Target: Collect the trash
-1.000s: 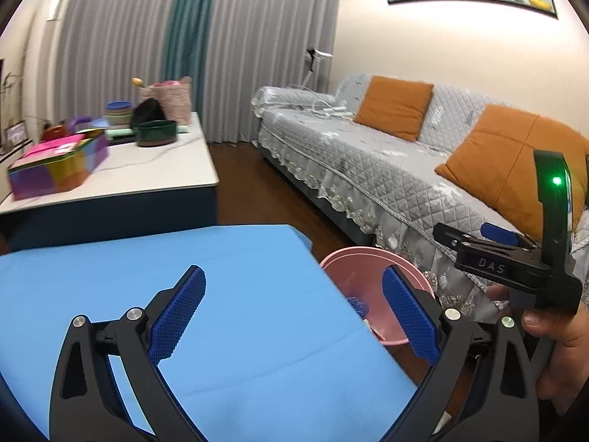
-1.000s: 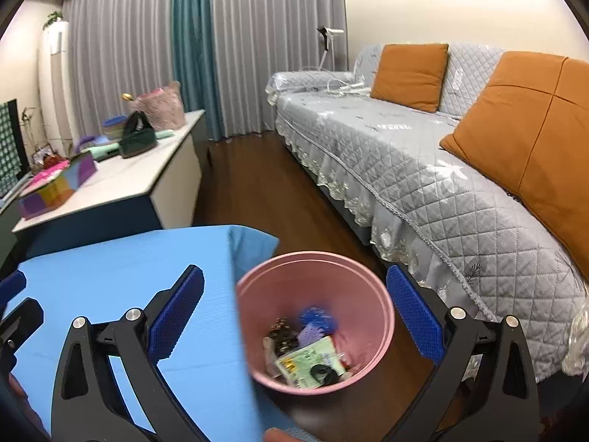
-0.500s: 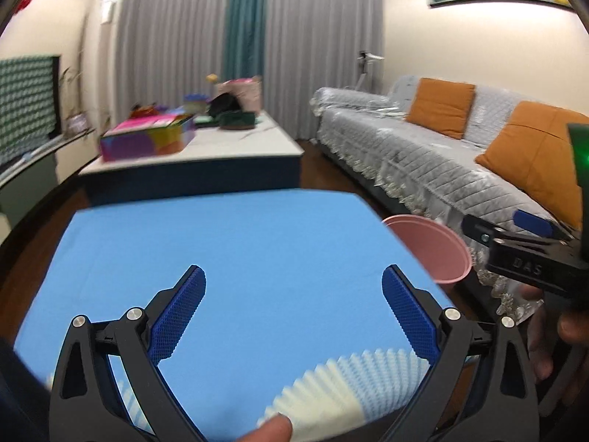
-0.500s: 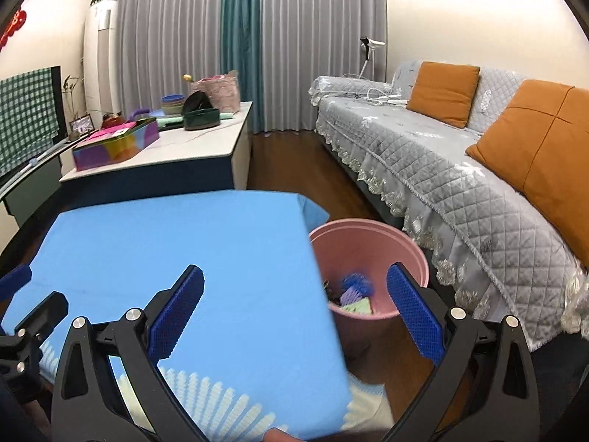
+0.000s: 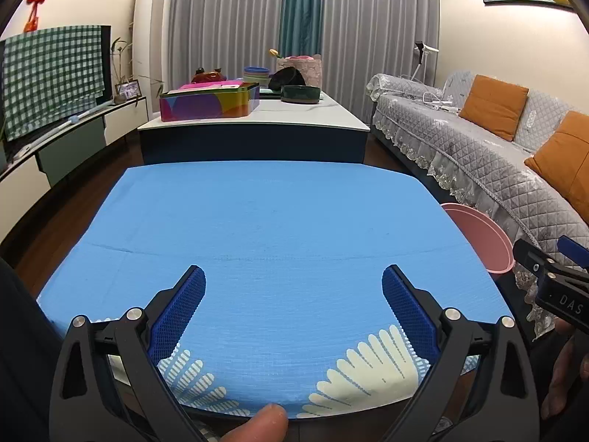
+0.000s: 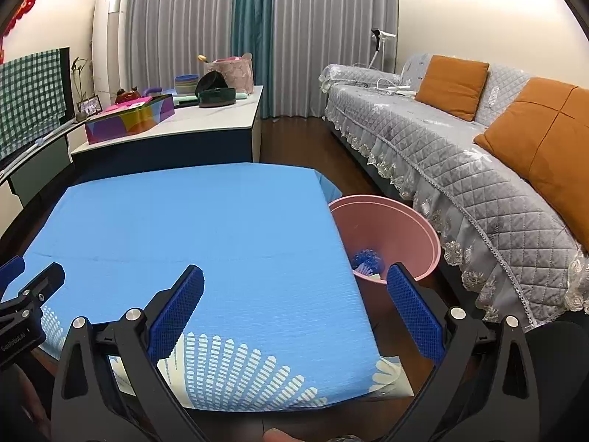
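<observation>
A pink trash bin point(image 6: 397, 221) stands on the floor at the right edge of the blue-clothed table point(image 6: 191, 221); a blue crumpled piece and some paper show inside it point(image 6: 366, 259). In the left wrist view only part of the bin's rim point(image 5: 478, 235) shows past the table point(image 5: 276, 221). My left gripper point(image 5: 292, 307) hangs open over the table's near edge, nothing between its blue pads. My right gripper point(image 6: 294, 305) is open too, over the near right corner, empty. No trash shows on the cloth.
Behind the table is a white-topped counter point(image 5: 257, 118) with a colourful box point(image 5: 210, 103), bowls and a basket. A grey sofa point(image 6: 460, 140) with orange cushions lines the right wall. A TV stand point(image 5: 55, 136) runs along the left. A thumb point(image 5: 257, 423) shows at the bottom.
Both grippers have pulled back from the bin and swung left to face the table squarely. The bin now sits at the right side of both views.
</observation>
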Tool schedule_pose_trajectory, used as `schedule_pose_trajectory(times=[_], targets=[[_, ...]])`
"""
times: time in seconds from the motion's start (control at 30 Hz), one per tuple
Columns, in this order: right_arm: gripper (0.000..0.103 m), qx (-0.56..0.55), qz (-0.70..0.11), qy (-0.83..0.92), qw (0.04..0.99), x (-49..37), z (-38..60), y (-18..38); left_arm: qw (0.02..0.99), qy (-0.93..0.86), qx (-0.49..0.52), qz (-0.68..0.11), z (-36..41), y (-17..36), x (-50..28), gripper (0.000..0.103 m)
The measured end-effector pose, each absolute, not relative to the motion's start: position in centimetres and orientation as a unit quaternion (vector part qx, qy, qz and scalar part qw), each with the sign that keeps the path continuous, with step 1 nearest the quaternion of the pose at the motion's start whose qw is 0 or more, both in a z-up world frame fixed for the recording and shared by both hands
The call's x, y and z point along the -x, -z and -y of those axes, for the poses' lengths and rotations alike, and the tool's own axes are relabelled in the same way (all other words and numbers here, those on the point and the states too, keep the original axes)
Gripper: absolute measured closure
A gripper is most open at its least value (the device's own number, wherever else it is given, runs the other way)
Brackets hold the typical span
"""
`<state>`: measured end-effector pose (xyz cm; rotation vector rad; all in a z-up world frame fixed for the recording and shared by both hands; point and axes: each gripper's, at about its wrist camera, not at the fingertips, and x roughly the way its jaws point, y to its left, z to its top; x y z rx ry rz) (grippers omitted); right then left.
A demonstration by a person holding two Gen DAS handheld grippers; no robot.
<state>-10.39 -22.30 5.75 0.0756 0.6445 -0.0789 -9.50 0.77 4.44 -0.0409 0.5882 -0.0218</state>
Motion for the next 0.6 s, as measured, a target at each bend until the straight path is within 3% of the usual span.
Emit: schedule_pose_trajectory(times=[0.6], targets=[[0.005, -0.031, -0.323, 0.032, 0.945, 9.69, 21.80, -5.18, 0.952, 0.013, 0.020, -0.304, -0.50, -3.76, 9.17, 0.008]])
